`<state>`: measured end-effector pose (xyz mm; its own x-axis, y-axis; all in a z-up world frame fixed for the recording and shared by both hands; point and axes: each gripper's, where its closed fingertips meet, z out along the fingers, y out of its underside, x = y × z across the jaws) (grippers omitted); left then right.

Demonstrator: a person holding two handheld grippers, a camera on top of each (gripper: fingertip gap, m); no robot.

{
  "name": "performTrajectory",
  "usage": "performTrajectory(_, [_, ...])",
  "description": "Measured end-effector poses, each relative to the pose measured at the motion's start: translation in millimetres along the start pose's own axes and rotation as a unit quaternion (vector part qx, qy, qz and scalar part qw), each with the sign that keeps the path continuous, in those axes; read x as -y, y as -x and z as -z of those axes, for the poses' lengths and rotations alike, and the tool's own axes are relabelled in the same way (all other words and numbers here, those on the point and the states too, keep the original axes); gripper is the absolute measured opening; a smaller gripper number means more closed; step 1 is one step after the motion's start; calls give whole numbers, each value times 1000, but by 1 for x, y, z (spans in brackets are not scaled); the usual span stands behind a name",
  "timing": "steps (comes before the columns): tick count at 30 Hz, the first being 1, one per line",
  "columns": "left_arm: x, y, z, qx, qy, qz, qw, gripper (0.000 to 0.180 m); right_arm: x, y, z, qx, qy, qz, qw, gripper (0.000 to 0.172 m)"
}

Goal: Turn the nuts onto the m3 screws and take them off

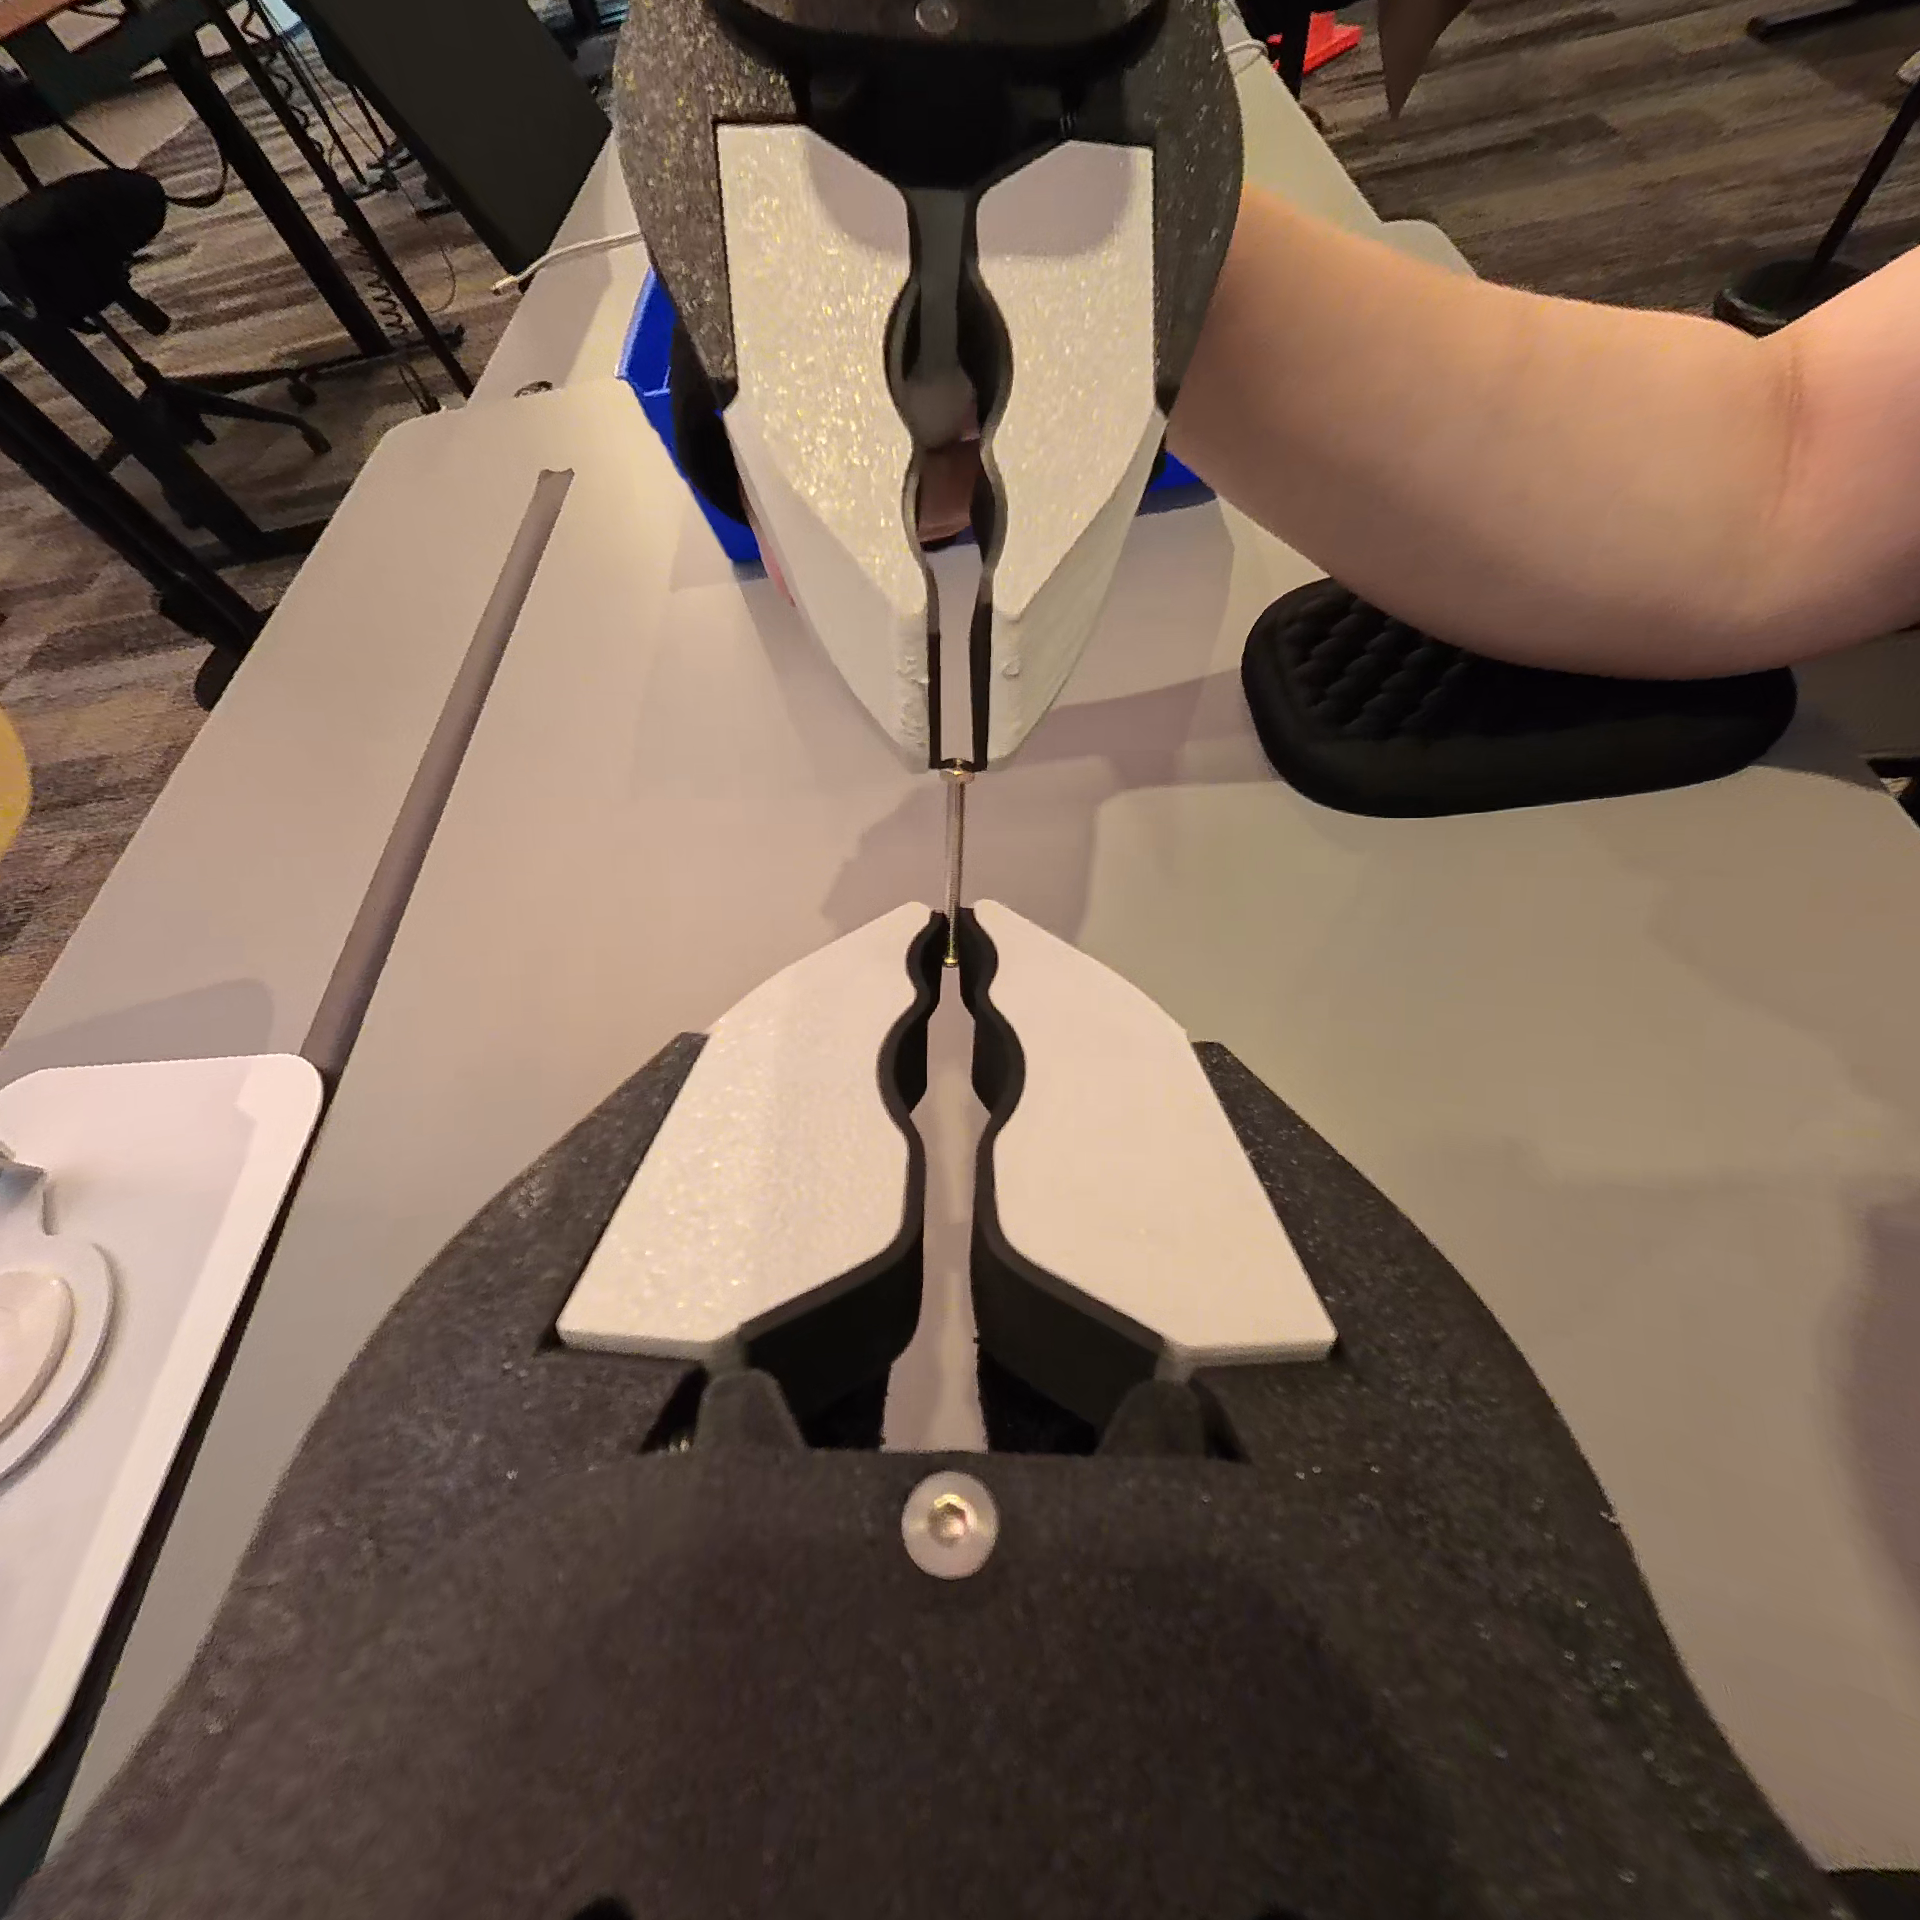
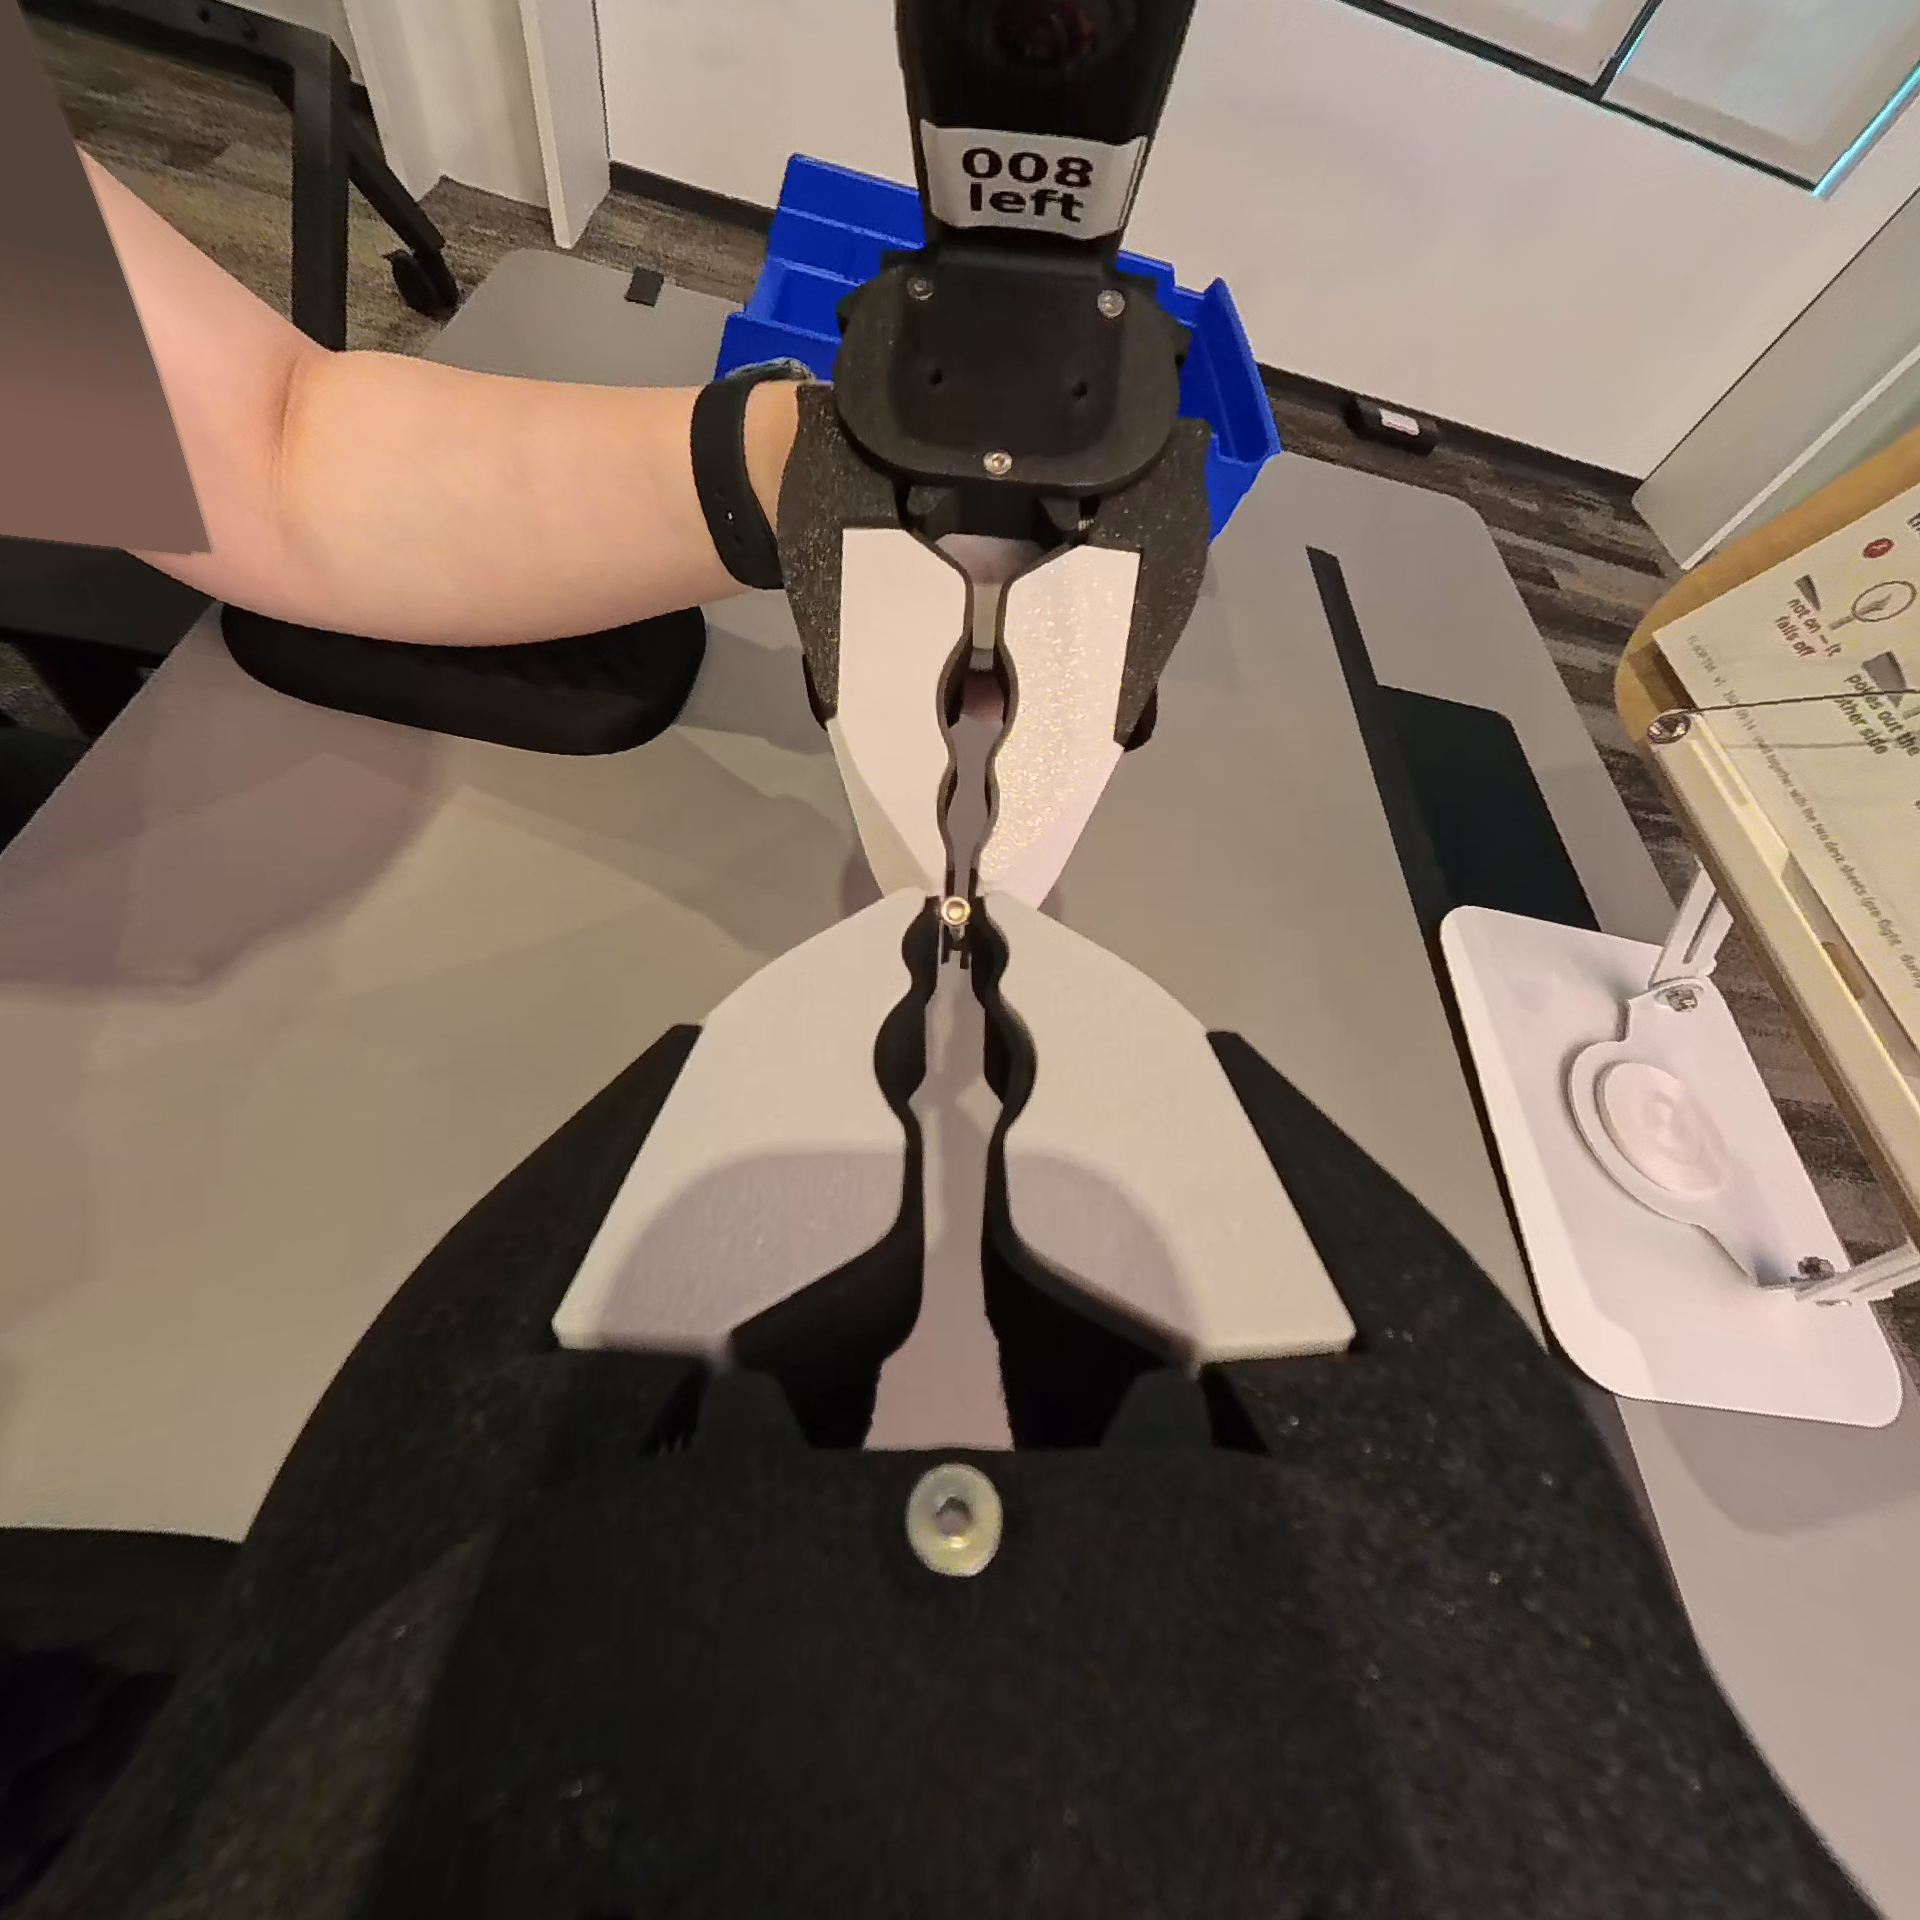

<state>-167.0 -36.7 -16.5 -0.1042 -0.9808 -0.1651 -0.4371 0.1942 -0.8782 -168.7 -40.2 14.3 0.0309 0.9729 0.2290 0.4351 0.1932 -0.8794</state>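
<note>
A thin silver bolt [image 1: 952,842] runs straight between my two grippers, above the grey table [image 1: 1351,1039]. My left gripper [image 1: 951,914] is shut on the bolt's near end, and its pads press the shaft. My right gripper [image 1: 956,758] faces it from the far side. It is shut on a small brass-coloured piece that looks like a nut [image 1: 954,770] at the bolt's other end. In the right wrist view, my right gripper [image 2: 954,916] pinches that ring-shaped piece [image 2: 954,911], seen end-on. The left gripper [image 2: 961,883] meets it tip to tip.
A blue bin [image 2: 790,312] stands behind the grippers. A black padded rest [image 1: 1507,717] lies under a person's forearm [image 1: 1507,436]. A white stand base [image 2: 1662,1143] and a tilted board with a printed sheet [image 2: 1818,727] are at the side. A dark slot [image 1: 436,748] runs along the table. The tips of both grippers are at nearly the same place. From either gripper's tips it is about 30 centimetres to the black padded rest [image 1: 1507,717].
</note>
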Motion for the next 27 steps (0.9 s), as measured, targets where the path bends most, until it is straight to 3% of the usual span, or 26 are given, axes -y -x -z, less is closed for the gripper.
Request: performTrajectory(27, [19,41,26,117,-55,55,990,2,29,-46,-4,-135,-49,-72,987,5])
